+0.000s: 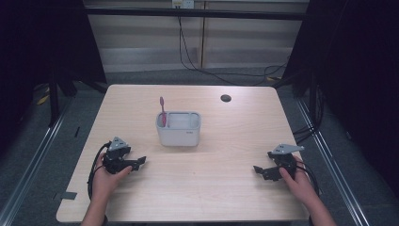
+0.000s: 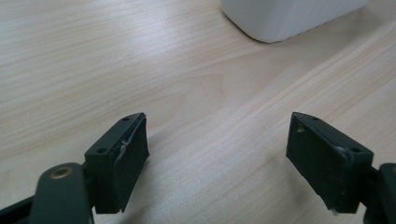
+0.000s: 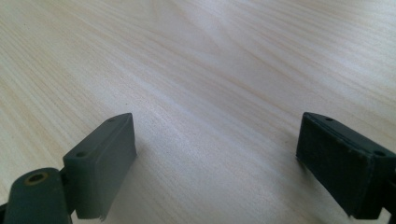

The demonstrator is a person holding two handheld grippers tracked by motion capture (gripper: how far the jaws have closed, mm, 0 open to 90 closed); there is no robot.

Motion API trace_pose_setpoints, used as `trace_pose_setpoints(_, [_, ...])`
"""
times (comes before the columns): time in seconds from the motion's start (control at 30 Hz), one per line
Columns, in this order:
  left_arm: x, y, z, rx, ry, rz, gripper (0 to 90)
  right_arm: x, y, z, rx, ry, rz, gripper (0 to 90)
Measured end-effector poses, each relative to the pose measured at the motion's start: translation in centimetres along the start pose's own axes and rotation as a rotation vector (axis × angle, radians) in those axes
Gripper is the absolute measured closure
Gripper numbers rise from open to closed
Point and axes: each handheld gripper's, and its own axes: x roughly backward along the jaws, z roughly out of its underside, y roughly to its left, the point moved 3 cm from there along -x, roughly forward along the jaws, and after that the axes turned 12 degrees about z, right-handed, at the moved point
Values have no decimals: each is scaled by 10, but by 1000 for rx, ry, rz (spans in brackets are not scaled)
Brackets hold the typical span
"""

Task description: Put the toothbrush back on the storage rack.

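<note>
The pink toothbrush (image 1: 163, 112) is seated upright in the left compartment of the white holder (image 1: 179, 134) at mid-table (image 1: 235, 197). The left gripper (image 1: 139, 162) and right gripper (image 1: 258, 169) are rested wide apart, empty, well clear. Placement is judged complete; nothing further is indicated.

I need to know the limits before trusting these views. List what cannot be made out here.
- Lower part of the pink toothbrush: high view, hidden inside the white plastic holder.
- Small mark on the holder's front: high view, too small to read.
- Most of the holder: left gripper view, cut off by the top edge.
- Round dark spot on the light wooden table: high view, too small to tell hole from cap.
</note>
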Motion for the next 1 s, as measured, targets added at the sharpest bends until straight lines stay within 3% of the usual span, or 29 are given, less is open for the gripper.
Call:
trace_pose_setpoints(0.47, [-2,-1,0,1,18,-8,194,0,0,0,1,0,0,113])
trace_pose_setpoints(1.0, [-4,-3,0,-28,45,-15,157,0,0,0,0,0,0,113])
